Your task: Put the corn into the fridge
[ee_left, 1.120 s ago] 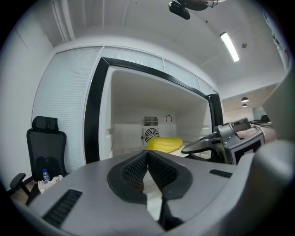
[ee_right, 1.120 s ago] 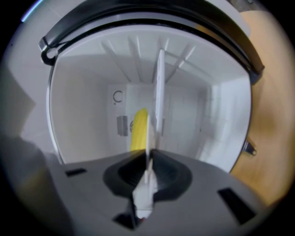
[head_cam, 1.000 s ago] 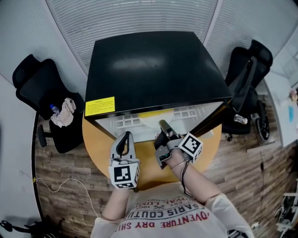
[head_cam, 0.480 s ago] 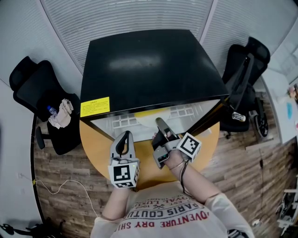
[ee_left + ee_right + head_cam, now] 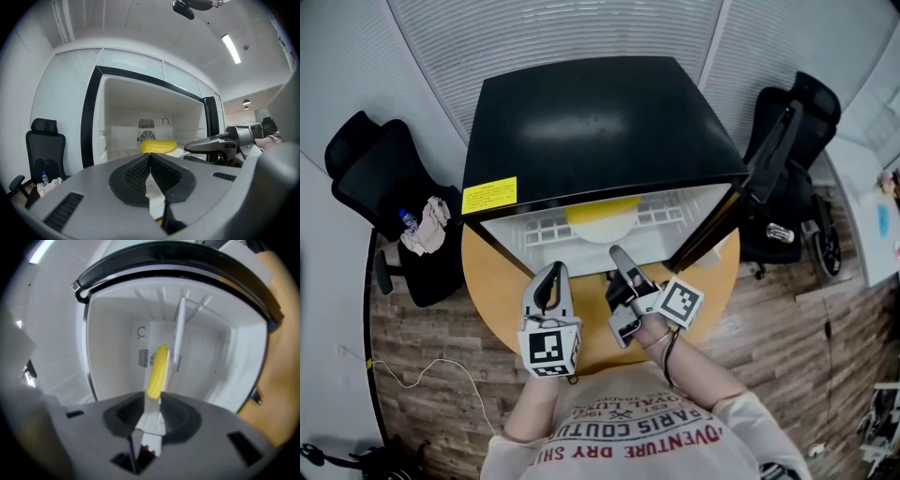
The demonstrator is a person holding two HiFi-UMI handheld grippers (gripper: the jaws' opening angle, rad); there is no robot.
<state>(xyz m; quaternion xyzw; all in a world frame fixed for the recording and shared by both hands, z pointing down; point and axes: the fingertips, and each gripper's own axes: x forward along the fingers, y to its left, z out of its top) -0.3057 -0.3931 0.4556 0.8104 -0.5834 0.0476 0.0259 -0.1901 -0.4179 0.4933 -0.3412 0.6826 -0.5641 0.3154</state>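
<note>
With my right claw point(image 5: 151, 404) opening empty and my left claw point(image 5: 149, 157) pressed together, I judged the corn point(image 5: 158, 371) ahead in the fridge point(image 5: 581, 122) light, stiff, best gripped mid-cob.

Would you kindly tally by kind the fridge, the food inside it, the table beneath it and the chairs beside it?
Fridge: 1
Corn cob: 1
Round table: 1
Office chairs: 2
Total: 5
</note>
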